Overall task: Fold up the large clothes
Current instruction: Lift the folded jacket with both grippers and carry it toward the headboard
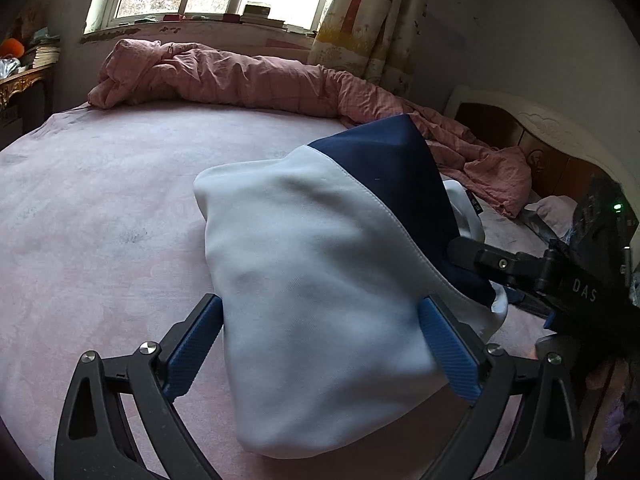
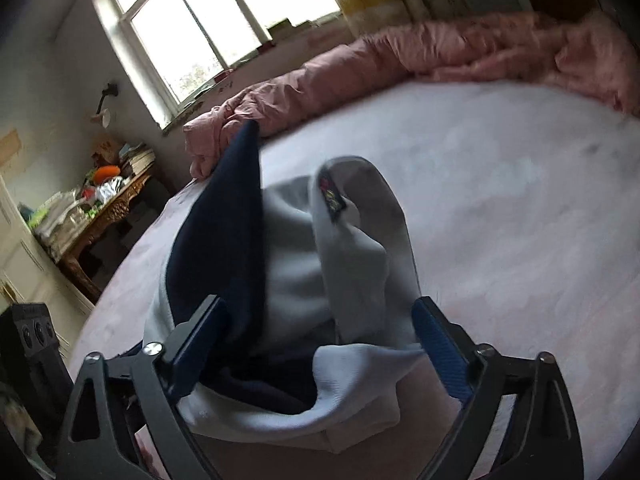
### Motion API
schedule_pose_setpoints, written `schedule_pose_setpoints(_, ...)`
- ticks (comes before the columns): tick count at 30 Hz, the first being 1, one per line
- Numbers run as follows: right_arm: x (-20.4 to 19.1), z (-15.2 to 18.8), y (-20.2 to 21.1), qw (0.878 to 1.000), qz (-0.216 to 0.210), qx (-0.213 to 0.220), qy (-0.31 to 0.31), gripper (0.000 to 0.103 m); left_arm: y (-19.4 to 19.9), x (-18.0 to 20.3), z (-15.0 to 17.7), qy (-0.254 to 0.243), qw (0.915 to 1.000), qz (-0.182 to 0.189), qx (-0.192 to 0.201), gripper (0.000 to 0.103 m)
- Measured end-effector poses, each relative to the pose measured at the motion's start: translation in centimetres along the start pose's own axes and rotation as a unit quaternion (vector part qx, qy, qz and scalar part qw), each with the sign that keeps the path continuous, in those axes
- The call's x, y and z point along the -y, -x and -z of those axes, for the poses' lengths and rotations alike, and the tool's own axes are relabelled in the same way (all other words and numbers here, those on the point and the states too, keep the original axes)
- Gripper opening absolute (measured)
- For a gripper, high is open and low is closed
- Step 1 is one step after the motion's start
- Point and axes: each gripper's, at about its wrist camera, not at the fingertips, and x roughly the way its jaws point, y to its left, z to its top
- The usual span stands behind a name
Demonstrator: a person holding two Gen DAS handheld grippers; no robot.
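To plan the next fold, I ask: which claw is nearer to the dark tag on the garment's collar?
Right. The right claw has the dark tag just ahead of its fingers, on the white collar; the left claw sits further along the garment, away from the tag.

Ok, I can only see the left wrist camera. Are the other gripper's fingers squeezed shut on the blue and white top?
Observer: No. The right gripper has its fingers spread wide, and the top is bunched loosely between them.
Operator: What does that camera see of the top that mine can't?
Observer: Its open inside, where dark navy fabric shows behind a white ribbed edge.
Operator: And is there anything new in the room?
Observer: Yes, a wall lamp hangs to the left of the window.
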Motion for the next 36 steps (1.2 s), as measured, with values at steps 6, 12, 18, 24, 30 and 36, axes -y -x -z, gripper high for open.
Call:
schedule_pose_setpoints(6,1.9,-0.1,-1.9,0.995,-0.06,-0.066,-0.039,0.103,-0.2,-0.1,-0.1,0.006,1.0,0.006,-0.005,0.1)
schedule_pose_setpoints(12,3.9,0.8,-5.4,0.975,-0.15,-0.132,-0.098,0.103,-1.0,-3.6,-0.2,0.128,0.9871,0.093,-0.021,0.102)
schedule_pose_setpoints(18,2.7,0.7,-4.3,0.985,-0.137,-0.087,-0.061,0.078,-3.2,-8.1,0.6,0.259,0.9485,0.173,-0.059,0.091)
schedule_pose_setpoints(24,1.3,0.9,-2.3,0.994,-0.104,-0.041,-0.011,0.065,-1.3,-6.4,0.1,0.208,0.9669,0.147,-0.021,0.062)
schedule_pose_setpoints(30,0.0,0.6,-0.1,0.994,-0.106,-0.011,0.009,0.063,0.3,-5.7,-0.5,0.181,0.9723,0.147,0.01,0.062)
schedule_pose_setpoints(36,-1.0,0.4,3.2,0.993,-0.109,0.024,0.023,0.063,2.7,-4.2,-1.7,0.135,0.9763,0.161,0.05,0.062)
